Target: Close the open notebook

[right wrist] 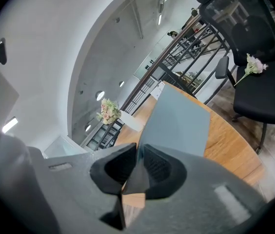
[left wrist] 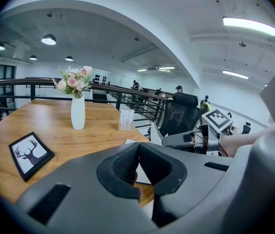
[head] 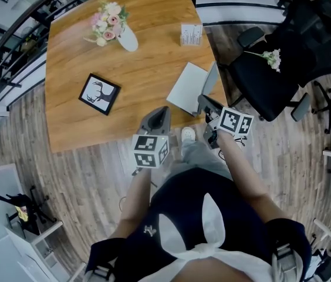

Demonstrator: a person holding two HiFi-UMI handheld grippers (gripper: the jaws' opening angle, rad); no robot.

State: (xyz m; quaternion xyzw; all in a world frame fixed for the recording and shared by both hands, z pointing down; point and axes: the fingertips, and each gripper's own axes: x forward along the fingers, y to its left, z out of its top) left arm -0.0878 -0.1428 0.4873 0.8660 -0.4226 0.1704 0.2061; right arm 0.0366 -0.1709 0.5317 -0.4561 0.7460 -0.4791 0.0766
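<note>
Right tool [right wrist: 139, 150] clamped on raised notebook cover [right wrist: 179, 121]; left tool [left wrist: 138, 147] shut, empty; risk: thin cover slipping out, flopping open.

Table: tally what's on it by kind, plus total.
Vase of flowers: 1
Framed deer picture: 1
Standing card: 1
Notebook: 1
Total: 4
</note>
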